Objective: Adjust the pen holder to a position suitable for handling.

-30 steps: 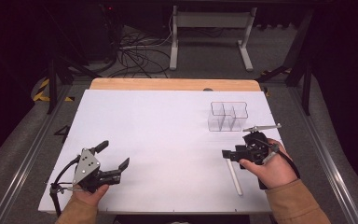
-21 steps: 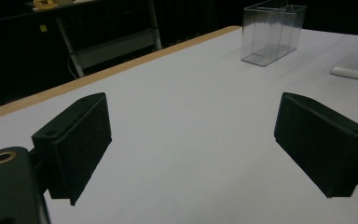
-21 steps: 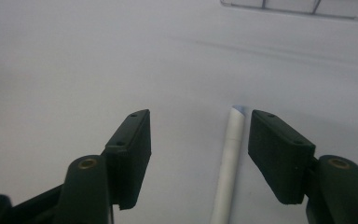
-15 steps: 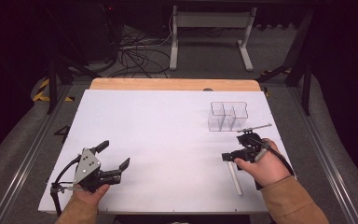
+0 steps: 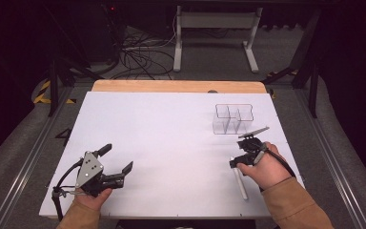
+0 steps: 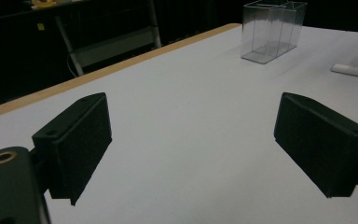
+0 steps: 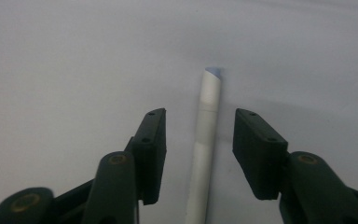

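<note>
My right gripper (image 7: pixel 199 140) straddles the white pen (image 7: pixel 205 154), lying at four o'clock on the surface (image 5: pixel 171 133); its jaws, just closing, aren't touching yet. I should centre, then squeeze evenly. My left gripper (image 6: pixel 191 140) idles wide, empty.

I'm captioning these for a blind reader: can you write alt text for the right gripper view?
A white marker lies on the white table between the two black fingers of the right gripper, which have just been closing on it but stand apart from it on both sides. Its bluish tip points away from the camera.
</note>
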### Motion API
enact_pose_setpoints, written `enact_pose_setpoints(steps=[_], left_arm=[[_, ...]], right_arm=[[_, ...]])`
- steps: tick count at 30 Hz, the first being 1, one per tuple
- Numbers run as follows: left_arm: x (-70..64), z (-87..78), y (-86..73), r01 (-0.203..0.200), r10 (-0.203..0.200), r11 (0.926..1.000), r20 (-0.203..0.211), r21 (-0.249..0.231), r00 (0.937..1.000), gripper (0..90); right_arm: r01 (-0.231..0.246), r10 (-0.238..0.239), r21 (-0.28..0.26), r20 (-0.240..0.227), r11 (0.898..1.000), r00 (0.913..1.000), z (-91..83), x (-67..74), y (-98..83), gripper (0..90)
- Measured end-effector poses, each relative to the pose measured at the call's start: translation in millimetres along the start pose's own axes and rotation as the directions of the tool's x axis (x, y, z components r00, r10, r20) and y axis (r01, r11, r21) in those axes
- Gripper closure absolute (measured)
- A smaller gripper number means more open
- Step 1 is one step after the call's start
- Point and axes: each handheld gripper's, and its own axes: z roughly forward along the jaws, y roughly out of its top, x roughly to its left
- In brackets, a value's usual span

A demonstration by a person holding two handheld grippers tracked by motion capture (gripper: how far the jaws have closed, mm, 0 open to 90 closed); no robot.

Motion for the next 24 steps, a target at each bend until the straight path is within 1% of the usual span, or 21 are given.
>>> enact_pose_setpoints(steps=[3, 4, 7, 10, 12, 14, 19, 24], left_arm=[[0.5, 0.1, -0.2, 0.000, 0.000, 1.0000, 0.001, 0.003, 1.0000, 11.9], [0.4, 0.0, -0.2, -0.002, 0.002, 1.0000, -0.002, 0.003, 1.0000, 12.0], [-0.2, -0.4, -0.1, -0.005, 0.005, 1.0000, -0.009, 0.000, 0.9999, 13.1], [-0.2, -0.4, -0.1, -0.004, 0.004, 1.0000, -0.009, -0.001, 1.0000, 13.1], [-0.2, -0.4, -0.2, -0.004, 0.004, 1.0000, -0.009, 0.001, 1.0000, 13.1], [-0.4, -0.4, -0.2, -0.004, 0.004, 1.0000, -0.009, -0.001, 1.0000, 13.1], [-0.4, -0.3, -0.2, -0.005, 0.005, 1.0000, -0.010, 0.000, 0.9999, 13.3], [-0.3, -0.4, -0.2, -0.004, 0.004, 1.0000, -0.010, -0.001, 0.9999, 13.3]], right_arm=[[-0.004, 0.004, 0.021, 0.016, 1.000, 0.9999, 2.3, 1.2, -0.2, 60.8], [-0.005, 0.004, 0.036, 0.026, 0.999, 0.9996, 4.2, 2.2, -0.4, 62.7], [-0.017, 0.014, 0.053, 0.049, 0.998, 0.9987, 7.3, 3.6, -0.4, 65.1], [-0.027, 0.023, 0.074, 0.055, 0.997, 0.9982, 9.6, 4.6, -0.5, 66.7], [-0.028, 0.024, 0.076, 0.056, 0.997, 0.9981, 10.4, 4.6, -0.7, 67.3], [-0.044, 0.037, 0.097, 0.068, 0.994, 0.9970, 12.1, 5.3, -0.4, 69.1], [-0.061, 0.053, 0.113, 0.075, 0.992, 0.9958, 15.9, 6.0, -0.3, 71.8], [-0.068, 0.058, 0.122, 0.088, 0.990, 0.9945, 19.0, 7.0, -0.1, 74.5]])
